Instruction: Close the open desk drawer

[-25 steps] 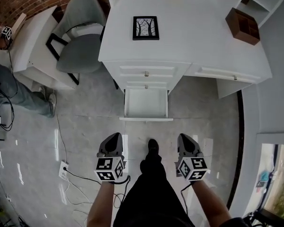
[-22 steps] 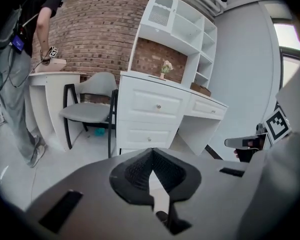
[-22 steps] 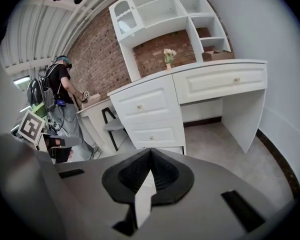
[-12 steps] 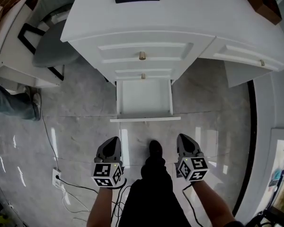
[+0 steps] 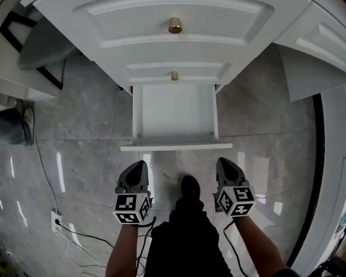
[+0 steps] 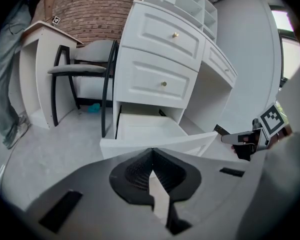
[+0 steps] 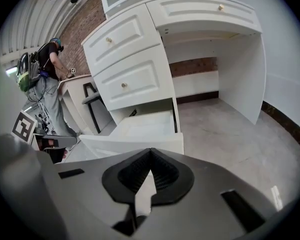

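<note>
The white desk (image 5: 173, 22) has its bottom drawer (image 5: 174, 111) pulled out over the floor, empty inside, with its front panel (image 5: 176, 147) facing me. Both upper drawers with brass knobs (image 5: 175, 25) are closed. My left gripper (image 5: 139, 166) hangs just short of the panel's left half, jaws shut on nothing. My right gripper (image 5: 222, 162) hangs short of the right half, also shut and empty. The left gripper view shows the left gripper (image 6: 152, 152) below the drawer (image 6: 150, 129). In the right gripper view the right gripper (image 7: 150, 152) sits under the drawer (image 7: 142, 129).
A grey chair (image 5: 37, 45) stands left of the desk. A person's leg (image 5: 8, 126) is at the far left; a person with a backpack (image 7: 40, 76) shows further back. Cables and a floor socket (image 5: 56, 219) lie at lower left. My shoe (image 5: 189, 185) is between the grippers.
The view has closed in on the desk, so the open drawer now lies just ahead of both grippers. Both grippers stayed shut and side by side.
</note>
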`<state>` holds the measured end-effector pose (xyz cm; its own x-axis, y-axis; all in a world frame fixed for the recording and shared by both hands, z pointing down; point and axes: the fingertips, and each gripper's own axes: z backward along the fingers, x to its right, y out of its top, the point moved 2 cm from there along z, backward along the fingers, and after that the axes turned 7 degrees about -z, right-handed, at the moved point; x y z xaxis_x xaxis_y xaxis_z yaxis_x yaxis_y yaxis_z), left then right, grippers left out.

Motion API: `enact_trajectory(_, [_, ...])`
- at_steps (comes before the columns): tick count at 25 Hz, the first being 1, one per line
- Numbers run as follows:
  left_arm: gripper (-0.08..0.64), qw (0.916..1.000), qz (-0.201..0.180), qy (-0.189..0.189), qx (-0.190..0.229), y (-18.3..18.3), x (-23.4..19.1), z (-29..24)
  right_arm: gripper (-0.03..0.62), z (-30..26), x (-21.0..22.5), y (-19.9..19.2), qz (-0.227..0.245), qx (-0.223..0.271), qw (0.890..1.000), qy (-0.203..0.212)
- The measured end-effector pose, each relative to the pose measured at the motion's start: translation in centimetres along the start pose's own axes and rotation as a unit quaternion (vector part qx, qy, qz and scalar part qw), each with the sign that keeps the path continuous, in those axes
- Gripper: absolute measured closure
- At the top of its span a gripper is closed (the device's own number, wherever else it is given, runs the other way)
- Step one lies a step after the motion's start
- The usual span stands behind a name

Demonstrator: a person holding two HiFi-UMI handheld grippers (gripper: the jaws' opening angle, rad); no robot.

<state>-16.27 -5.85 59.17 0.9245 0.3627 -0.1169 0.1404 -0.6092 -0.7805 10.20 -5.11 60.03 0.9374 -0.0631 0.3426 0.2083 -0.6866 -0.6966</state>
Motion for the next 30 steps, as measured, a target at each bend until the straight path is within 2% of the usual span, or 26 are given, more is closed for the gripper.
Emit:
enact_trajectory(8, [0.551,0.9999,0.011,0.008,0.004,-3.4,-1.5,-4.3,0.588,-4.3,2.0,-2.3,0.002,0.013,1.0,-0.001])
enact_trajectory(13, [0.551,0.9999,0.0,0.009,0.013,-4.2,-1.9,-5.9,0.588,-6.0,2.7,-2.9,0.0,0.025,1.0,-0.002])
enact_trajectory(22, [0.551,0.999,-0.013,0.009,0.041,-3.7,-2.5,-7.6,0.588,-7.4,3.1,-2.2,0.016,0.052,0.999,0.005])
enact_trajectory(30, [0.551,0.997,-0.012,0.023,0.073,-1.5,-3.7,-10.2,0.588,-10.0,3.8,0.3,0.017,0.087,0.996,0.003])
